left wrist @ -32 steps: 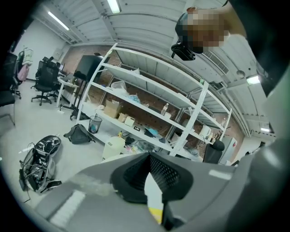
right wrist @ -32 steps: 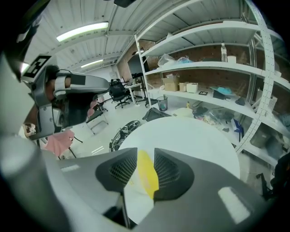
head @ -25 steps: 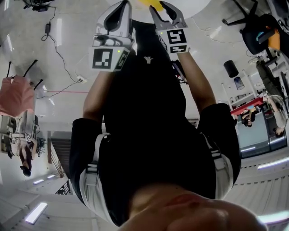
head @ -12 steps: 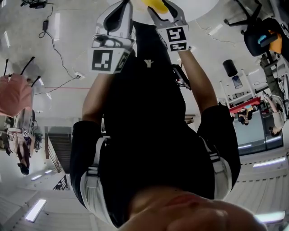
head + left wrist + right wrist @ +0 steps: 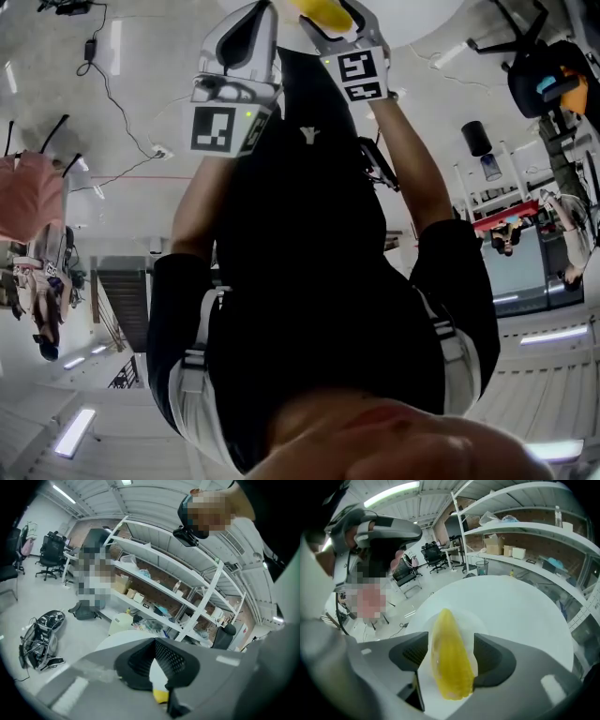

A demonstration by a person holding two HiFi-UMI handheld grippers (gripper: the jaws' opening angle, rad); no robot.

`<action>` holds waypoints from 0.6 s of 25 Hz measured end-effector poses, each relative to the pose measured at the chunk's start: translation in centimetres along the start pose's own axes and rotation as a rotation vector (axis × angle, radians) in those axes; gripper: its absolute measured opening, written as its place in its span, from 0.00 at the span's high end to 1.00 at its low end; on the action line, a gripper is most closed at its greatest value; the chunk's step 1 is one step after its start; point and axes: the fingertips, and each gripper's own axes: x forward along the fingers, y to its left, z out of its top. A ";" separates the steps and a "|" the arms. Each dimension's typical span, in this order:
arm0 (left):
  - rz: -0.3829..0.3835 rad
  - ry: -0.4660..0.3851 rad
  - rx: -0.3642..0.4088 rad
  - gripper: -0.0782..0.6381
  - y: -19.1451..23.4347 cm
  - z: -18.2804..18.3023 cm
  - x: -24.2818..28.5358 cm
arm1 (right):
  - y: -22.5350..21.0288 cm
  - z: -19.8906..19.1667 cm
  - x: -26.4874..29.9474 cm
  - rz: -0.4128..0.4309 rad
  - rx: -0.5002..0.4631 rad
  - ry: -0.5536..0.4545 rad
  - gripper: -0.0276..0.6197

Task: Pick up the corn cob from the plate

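**Currently: right tongs pinching the cob, left tongs idling**

Right gripper (image 5: pixel 452 645) is clamping the cob (image 5: pixel 449 665). Both pads are pressing on its flanks, and its pointed end is aiming away from the camera. Plate (image 5: pixel 481 623) is showing as a pale disc right behind the cob. I can't tell whether the cob is touching it. Plate is sitting on a round white table (image 5: pixel 525 616).

Left gripper (image 5: pixel 157 660) is holding nothing. Its jaws are standing slightly apart, with only a narrow wedge of white table showing through. A sliver of yellow cob is peeking in at the bottom of that gap.

In the head view both grippers are sitting near each other at the top edge. The right one is carrying the yellow cob there, and both marker cubes (image 5: pixel 217 127) are facing the camera.

Shelving (image 5: pixel 534 531) is standing beyond the table.
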 end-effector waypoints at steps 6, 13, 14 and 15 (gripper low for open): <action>0.008 0.022 -0.008 0.89 0.3 -0.3 0.7 | -0.3 -0.3 0.8 0.021 -0.011 0.027 0.46; 0.011 0.019 -0.015 0.89 0.8 -0.5 1.0 | 0.3 -1.1 2.0 0.050 -0.030 0.061 0.46; 0.014 0.023 -0.017 0.89 0.8 -0.6 1.1 | 0.3 -1.2 2.1 0.053 -0.029 0.067 0.46; 0.018 0.028 -0.020 0.89 0.8 -0.7 1.1 | 0.3 -1.4 2.1 0.053 -0.030 0.072 0.46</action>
